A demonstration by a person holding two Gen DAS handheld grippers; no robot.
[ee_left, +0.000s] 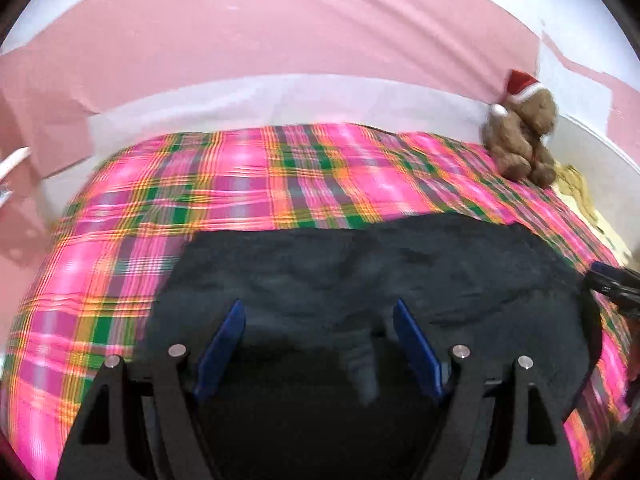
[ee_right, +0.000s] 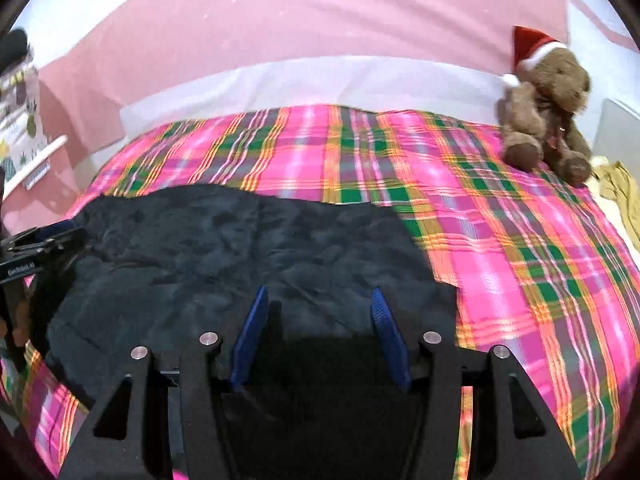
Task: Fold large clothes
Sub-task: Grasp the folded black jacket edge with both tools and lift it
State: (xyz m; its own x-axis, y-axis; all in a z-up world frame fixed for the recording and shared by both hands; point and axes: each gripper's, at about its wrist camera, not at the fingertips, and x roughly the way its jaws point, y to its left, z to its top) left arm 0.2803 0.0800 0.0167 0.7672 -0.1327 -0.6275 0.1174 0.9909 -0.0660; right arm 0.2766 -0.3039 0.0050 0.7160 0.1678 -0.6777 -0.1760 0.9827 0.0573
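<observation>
A large dark navy garment point(ee_left: 360, 272) lies spread and wrinkled on the pink plaid bed cover point(ee_left: 200, 184). My left gripper point(ee_left: 318, 312) is open just above the garment's near part, nothing between its blue pads. The right gripper's tip shows at the right edge of the left wrist view point(ee_left: 612, 284). In the right wrist view the garment point(ee_right: 224, 248) fills the left and middle, on the plaid cover point(ee_right: 500, 216). My right gripper point(ee_right: 320, 300) is open over the garment's near right part, empty. The left gripper shows at the far left there point(ee_right: 36, 248).
A brown teddy bear in a Santa hat point(ee_right: 548, 112) sits at the bed's far right corner, also in the left wrist view point(ee_left: 524, 136). A pink and white wall point(ee_left: 280, 40) stands behind the bed. Yellowish cloth point(ee_right: 620, 196) lies right of the bed.
</observation>
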